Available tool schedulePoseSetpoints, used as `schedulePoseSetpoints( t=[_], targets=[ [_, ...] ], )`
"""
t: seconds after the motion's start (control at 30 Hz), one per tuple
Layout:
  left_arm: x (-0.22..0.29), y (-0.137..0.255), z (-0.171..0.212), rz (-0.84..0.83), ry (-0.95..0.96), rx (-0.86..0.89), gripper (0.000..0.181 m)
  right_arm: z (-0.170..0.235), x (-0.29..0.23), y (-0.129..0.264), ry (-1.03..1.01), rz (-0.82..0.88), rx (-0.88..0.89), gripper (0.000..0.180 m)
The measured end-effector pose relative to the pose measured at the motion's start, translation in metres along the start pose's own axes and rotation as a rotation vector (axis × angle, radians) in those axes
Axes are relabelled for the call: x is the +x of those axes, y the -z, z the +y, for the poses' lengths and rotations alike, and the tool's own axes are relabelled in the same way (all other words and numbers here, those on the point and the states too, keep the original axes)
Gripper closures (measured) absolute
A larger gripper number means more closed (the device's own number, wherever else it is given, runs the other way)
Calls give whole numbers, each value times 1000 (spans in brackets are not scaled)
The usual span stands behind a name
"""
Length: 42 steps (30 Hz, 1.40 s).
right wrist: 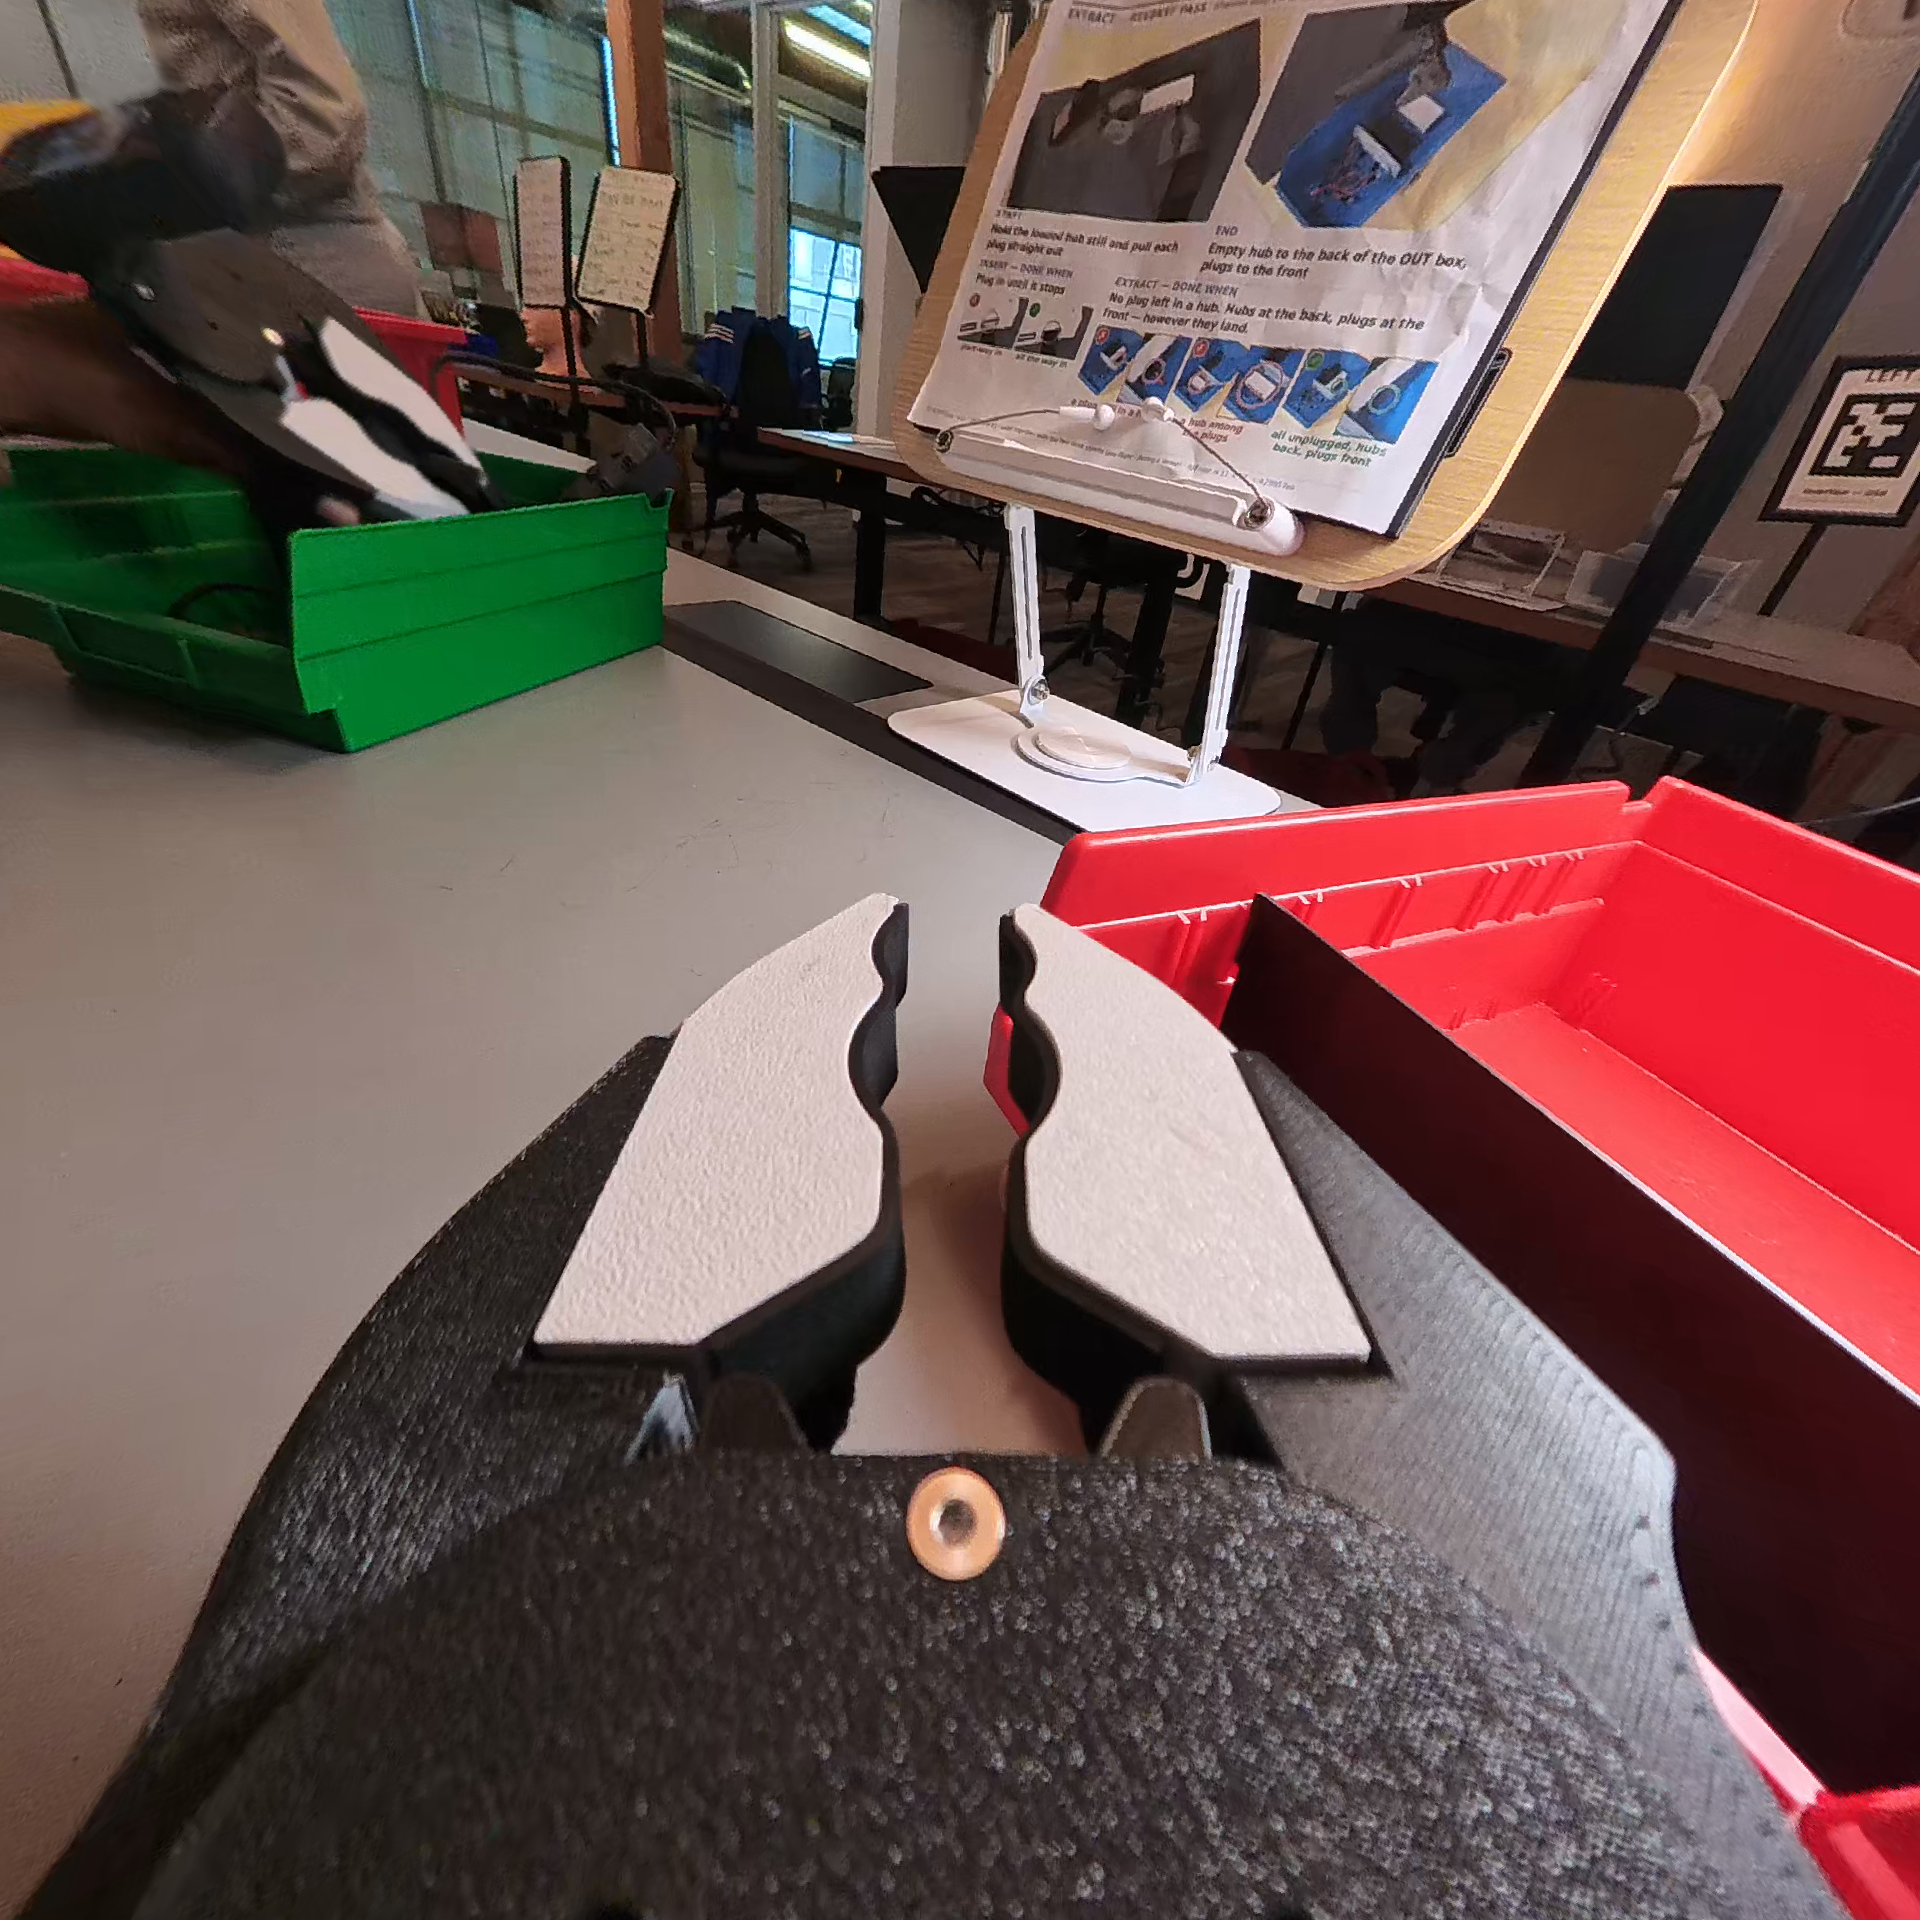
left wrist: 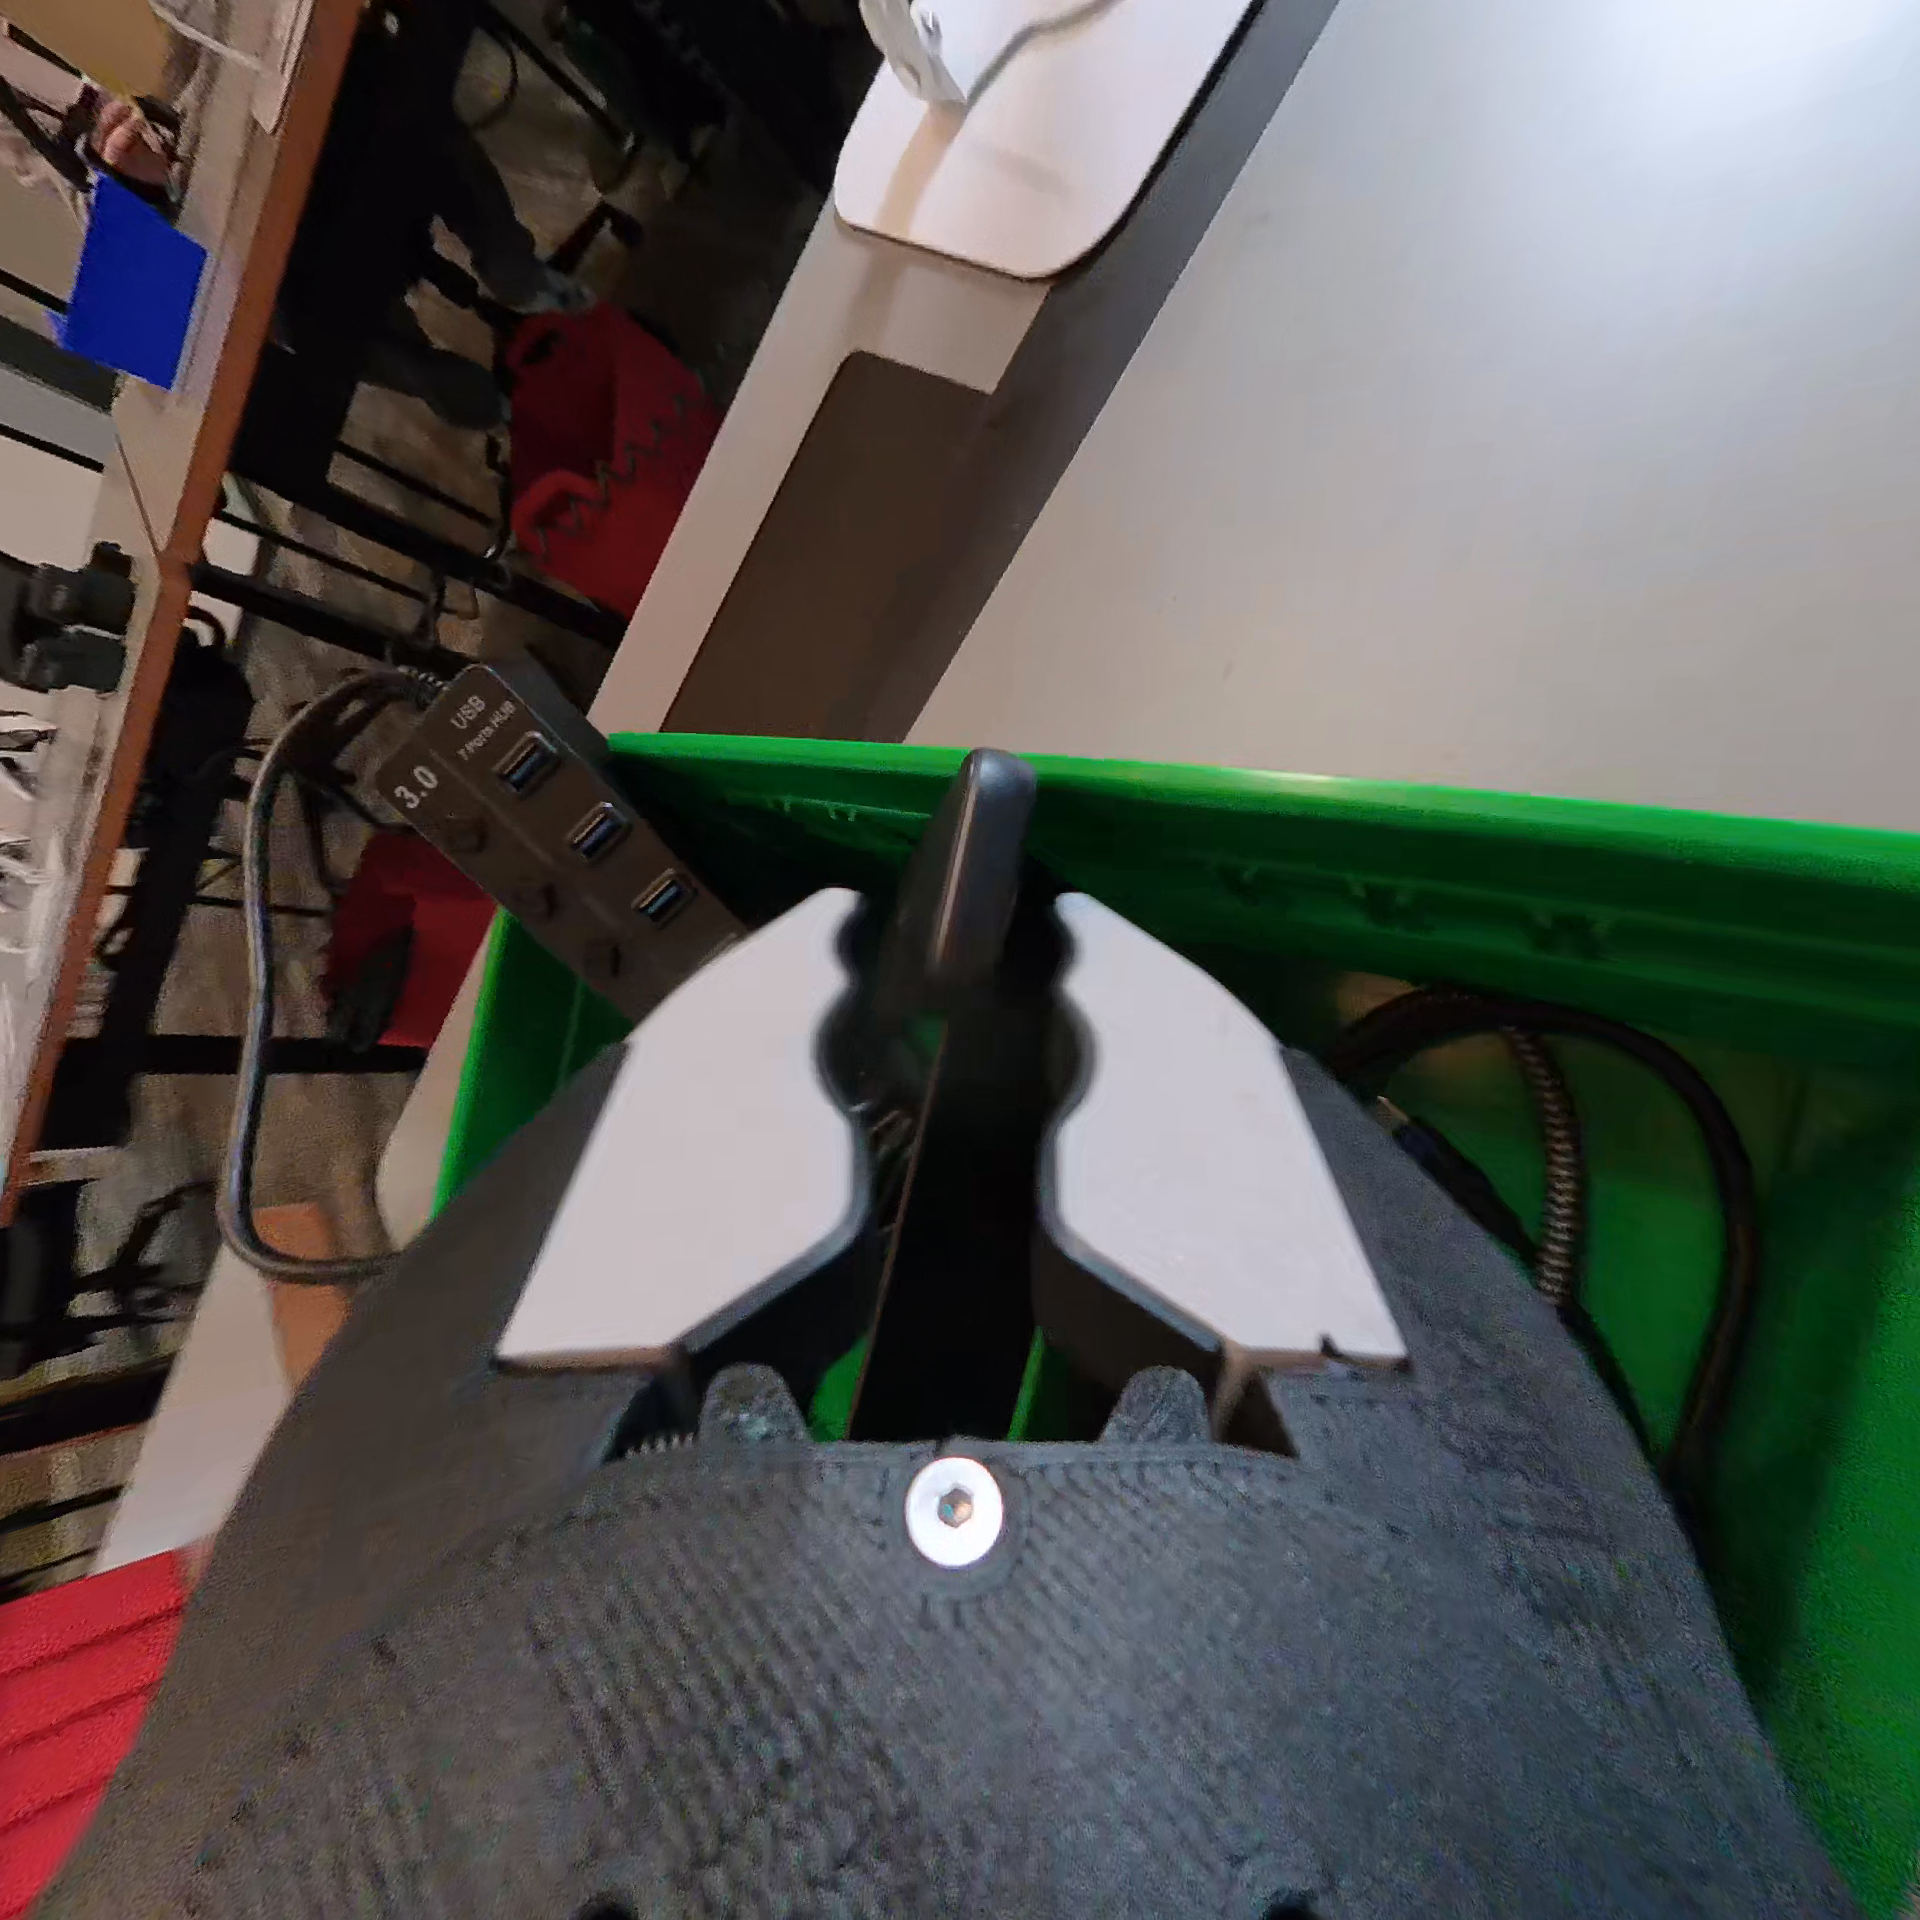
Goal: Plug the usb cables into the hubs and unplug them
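My left tongs (left wrist: 951,997) are pinching a slim black USB hub (left wrist: 961,883) edge-on over the green plastic bin (left wrist: 1455,831), probably to lift it out for plugging, while my right tongs (right wrist: 951,966) idle slightly spread over the grey bench (right wrist: 364,987).

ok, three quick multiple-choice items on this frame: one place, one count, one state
1. The left gripper is at:
A. the green bin
B. the red bin
C. the document stand

2. Blue ports showing on the USB hub in the left wrist view:
A. one
B. three
C. six

3. The right gripper's jaws are:
A. clamped on a cable
B. clamped on a hub
C. apart, empty

Key:
1 A: left gripper sits over the green bin.
2 B: USB hub shows three.
3 C: the table shows between the right gripper jaws.
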<state>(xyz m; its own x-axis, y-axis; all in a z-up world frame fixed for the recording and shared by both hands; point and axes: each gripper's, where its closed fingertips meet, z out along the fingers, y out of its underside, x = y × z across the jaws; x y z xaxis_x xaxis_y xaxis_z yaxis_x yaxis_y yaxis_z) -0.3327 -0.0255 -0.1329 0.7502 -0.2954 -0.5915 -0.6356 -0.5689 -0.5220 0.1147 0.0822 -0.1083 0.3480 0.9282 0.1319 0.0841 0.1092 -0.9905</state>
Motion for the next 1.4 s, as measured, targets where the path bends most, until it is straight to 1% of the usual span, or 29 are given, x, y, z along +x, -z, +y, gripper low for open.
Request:
schedulePoseSetpoints(
  t=[0.03, 0.13, 0.3, 0.4, 0.5, 0.6, 0.67, 0.77, 0.9, 0.97, 1.07, 1.17, 1.23, 1.27, 1.33, 1.37, 1.4],
  targets=[
    [-3, -2, 0, -28, -31, -17, 165, -1, 0, 1, 3, 0, 2, 163],
    [-11, 11, -13, -66, -58, -3, 168, -4, 0, 3, 12, -1, 15, 163],
    [-34, 64, -48, -165, -11, 91, 166, -4, -3, 1, 13, -18, 14, 157],
    [-50, 107, -77, -254, 68, 218, 167, -4, -5, 1, 23, -23, 10, 154],
    [-65, 152, -109, -318, 139, 383, 167, -1, -5, 0, 16, -27, 1, 152],
    [-75, 189, -132, -354, 168, 508, 168, 1, -6, 0, 15, -31, -10, 151],
    [-77, 209, -146, -341, 192, 587, 168, 0, -7, 0, 19, -36, -9, 151],
    [-68, 237, -168, -262, 232, 735, 168, -2, -9, 0, 28, -46, -2, 151],
    [-34, 268, -199, -18, 302, 968, 168, -16, -19, -5, 33, -70, 31, 149],
    [-13, 276, -215, 124, 325, 1061, 168, -44, -38, -10, 54, -119, 82, 147],
    [23, 283, -243, 328, 303, 1158, 168, -108, -86, -19, 105, -258, 180, 144],
    [69, 282, -267, 502, 224, 1170, 168, -171, -138, -30, 176, -413, 231, 137],
    [104, 273, -275, 560, 130, 1110, 168, -194, -164, -38, 264, -468, 200, 135],
    [119, 266, -276, 566, 81, 1071, 168, -194, -177, -41, 317, -507, 142, 135],
    [143, 249, -274, 563, -9, 952, 168, -169, -196, -48, 426, -576, -63, 133],
    [153, 242, -272, 562, -47, 900, 168, -158, -195, -54, 501, -544, -118, 136],
    [160, 240, -269, 564, -81, 874, 168, -151, -195, -60, 573, -515, -136, 138]
  ],
)
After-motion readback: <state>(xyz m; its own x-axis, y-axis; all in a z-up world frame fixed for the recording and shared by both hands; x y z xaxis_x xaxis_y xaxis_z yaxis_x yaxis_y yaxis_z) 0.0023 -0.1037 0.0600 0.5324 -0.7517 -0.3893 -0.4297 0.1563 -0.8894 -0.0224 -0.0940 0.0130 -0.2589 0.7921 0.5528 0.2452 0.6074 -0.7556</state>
